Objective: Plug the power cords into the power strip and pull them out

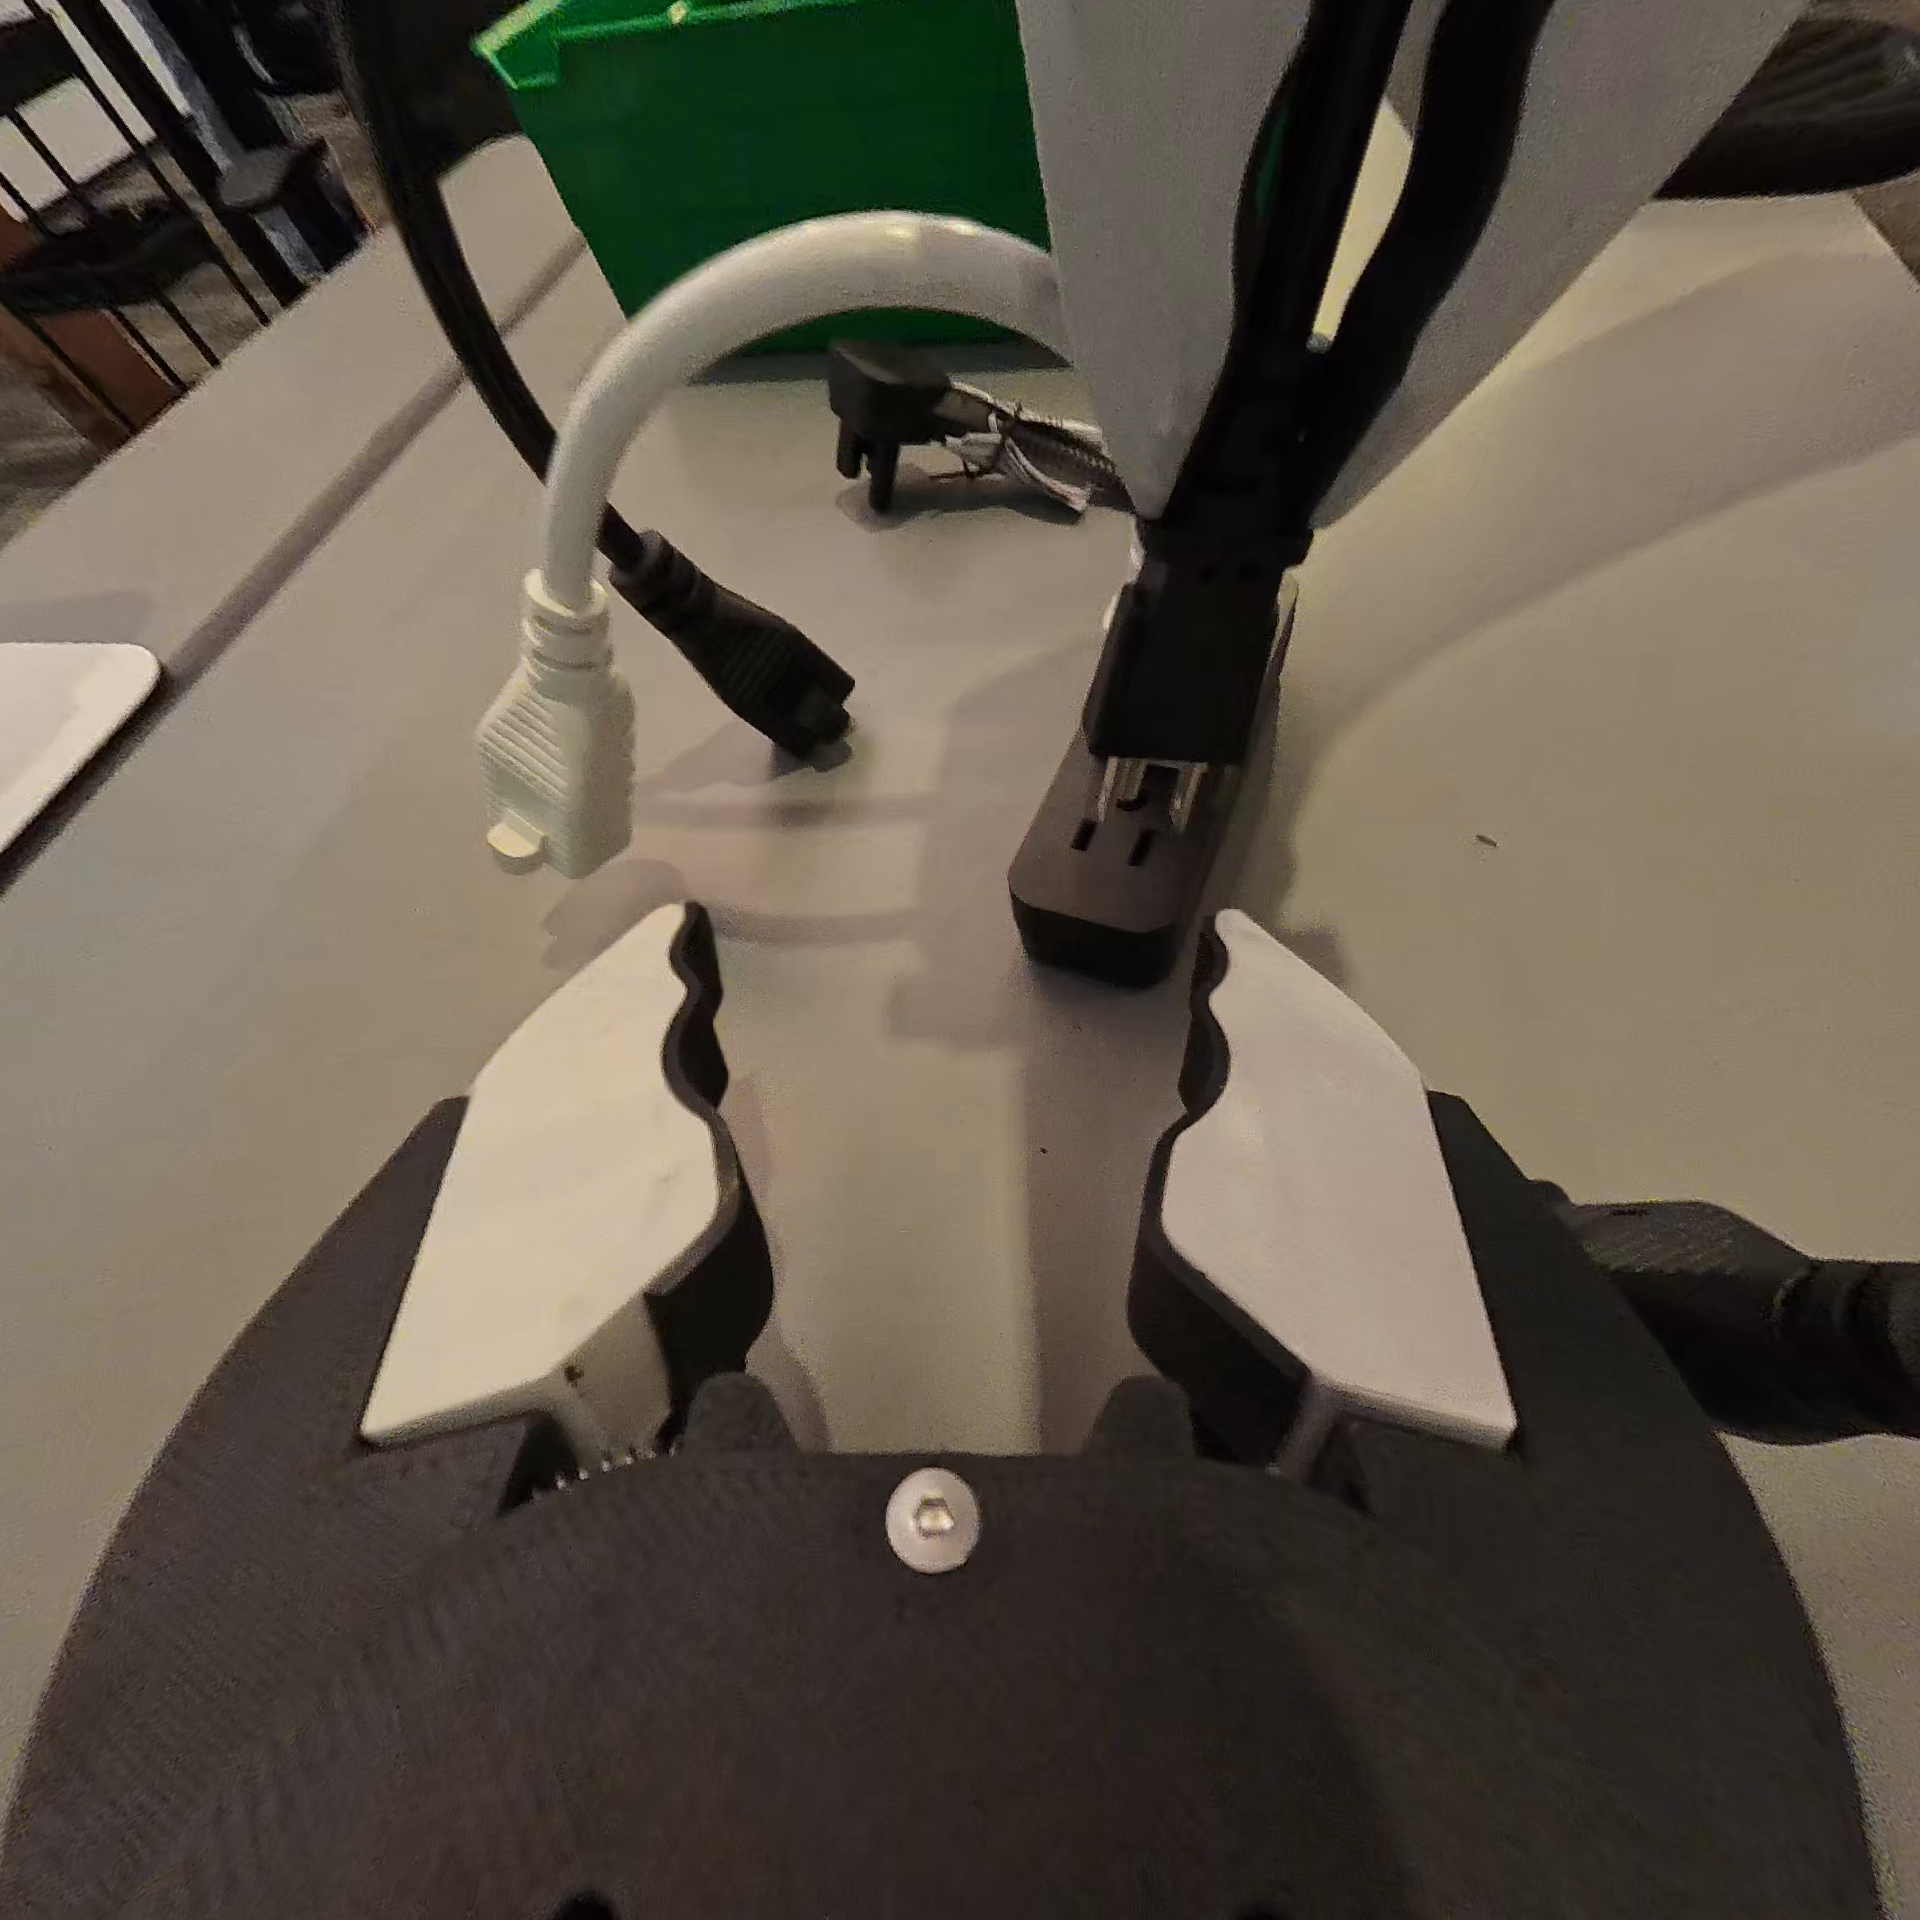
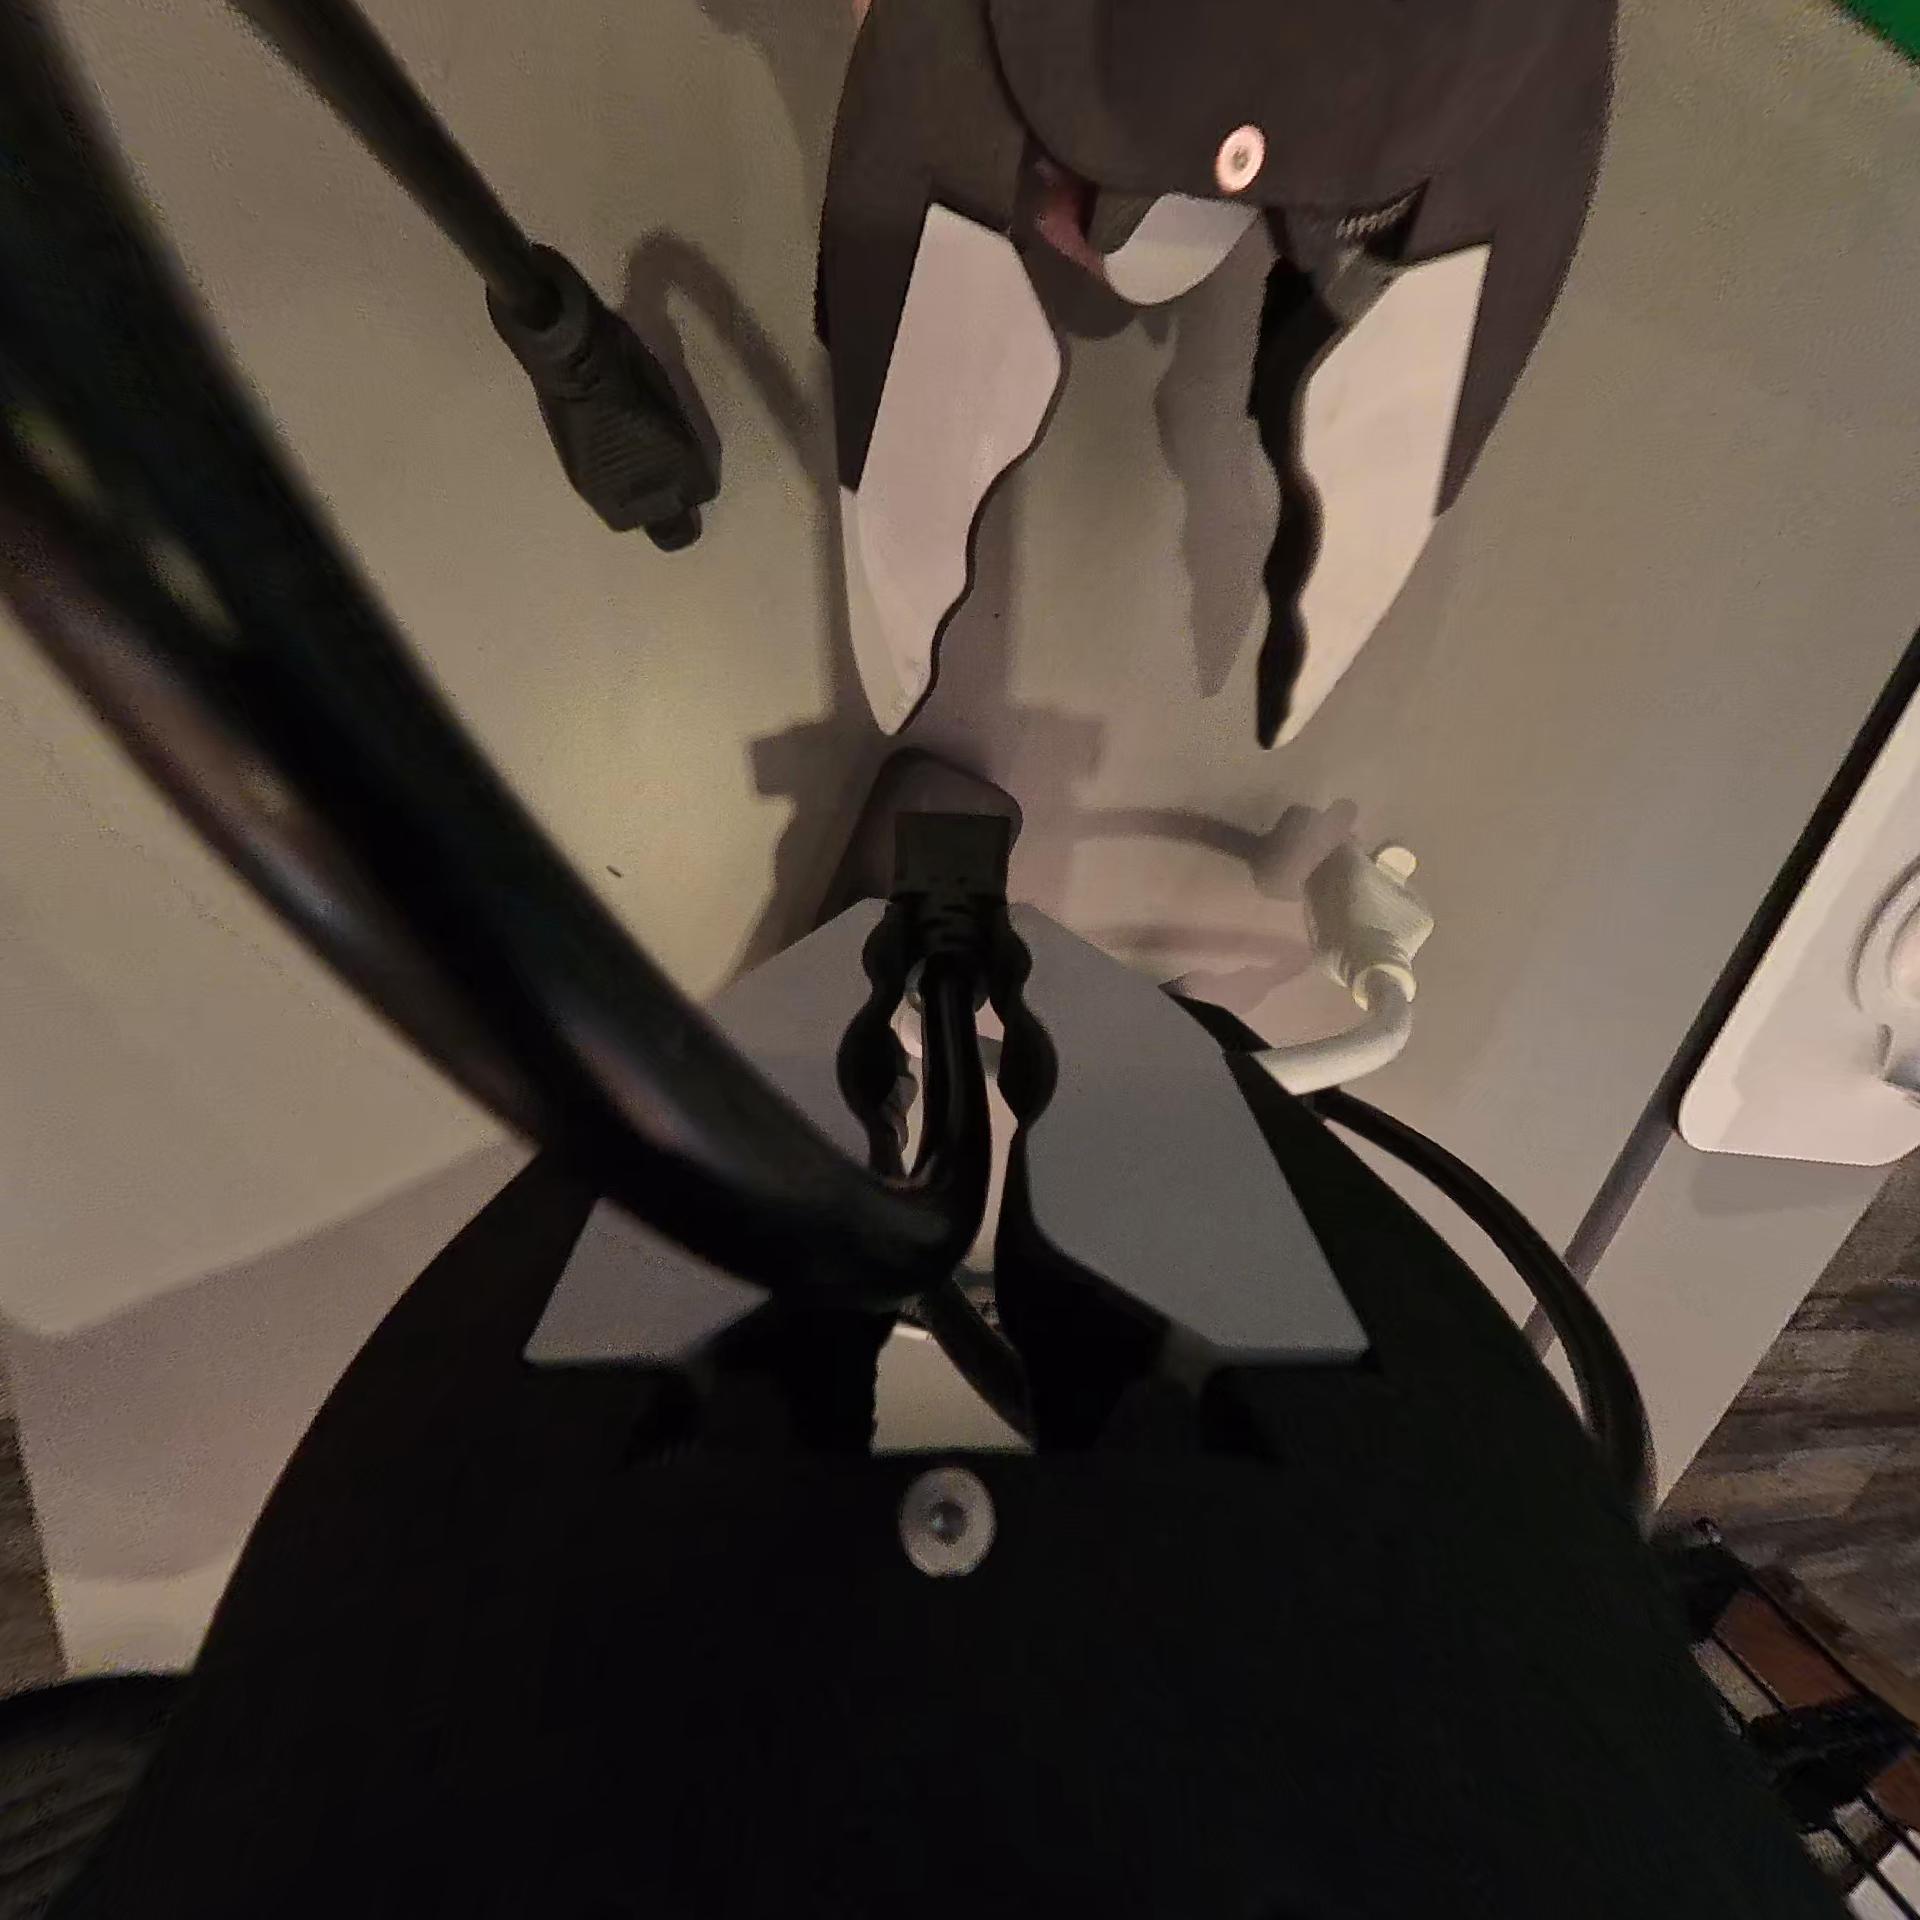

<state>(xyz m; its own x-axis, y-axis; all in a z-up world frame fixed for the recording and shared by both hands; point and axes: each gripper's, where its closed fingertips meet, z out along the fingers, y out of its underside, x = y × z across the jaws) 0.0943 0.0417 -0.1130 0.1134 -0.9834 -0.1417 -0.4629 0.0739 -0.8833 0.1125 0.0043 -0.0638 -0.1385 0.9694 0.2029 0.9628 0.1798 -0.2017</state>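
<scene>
The table is carrying the black power strip, lying with its long axis running near to far. The right gripper is clamping the black plug directly above it, prongs partly seated. The left gripper is hovering wide and empty, nearest the strip's near end. No readable writing is showing.

One black power strip on the table. Three black plugs: one over the strip, one hanging, one lying by the bin. One white plug. One green bin. Two tools: left, right.
</scene>
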